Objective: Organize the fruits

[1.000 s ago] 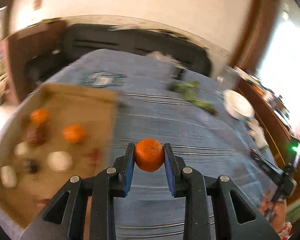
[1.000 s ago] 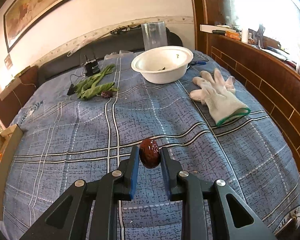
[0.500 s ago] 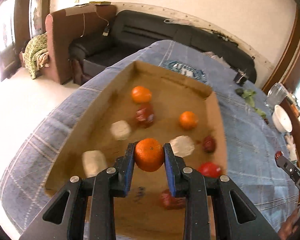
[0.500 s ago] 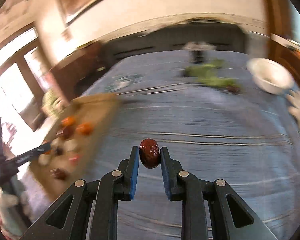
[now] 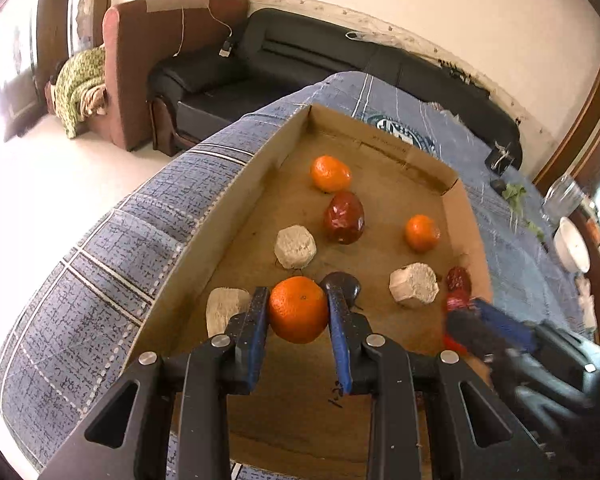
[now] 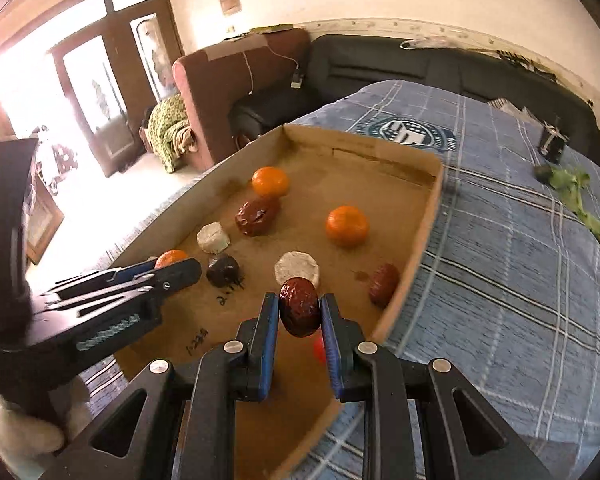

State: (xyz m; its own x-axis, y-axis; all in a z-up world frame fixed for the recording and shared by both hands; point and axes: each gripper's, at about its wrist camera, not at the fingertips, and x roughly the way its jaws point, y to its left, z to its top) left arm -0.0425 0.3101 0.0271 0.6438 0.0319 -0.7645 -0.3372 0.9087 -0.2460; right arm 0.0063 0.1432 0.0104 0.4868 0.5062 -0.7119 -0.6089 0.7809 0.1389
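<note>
My left gripper [image 5: 298, 312] is shut on an orange tangerine [image 5: 298, 309] and holds it over the near part of a shallow cardboard tray [image 5: 236, 184]. My right gripper [image 6: 299, 314] is shut on a dark red date [image 6: 299, 306] above the tray's near right side [image 6: 428, 216]. In the tray lie two tangerines [image 5: 330, 173] [image 5: 422, 233], a large red date [image 5: 344, 217], a small red date [image 6: 384, 284], pale chunks [image 5: 295, 247] [image 5: 414, 288] and a dark fruit [image 6: 223, 270]. The right gripper shows blurred [image 5: 466, 314] in the left wrist view.
The tray sits on a blue checked cloth [image 6: 512, 248] near its left edge, with floor beyond. Green leaves [image 6: 572, 188], a small black device [image 6: 552, 144] and a white bowl [image 5: 572, 244] lie further right. A black sofa [image 5: 340, 64] and a brown armchair [image 5: 156, 64] stand behind.
Both grippers have swung left across the cloth to above the tray, each still gripping its fruit. The right gripper has come in beside the left one.
</note>
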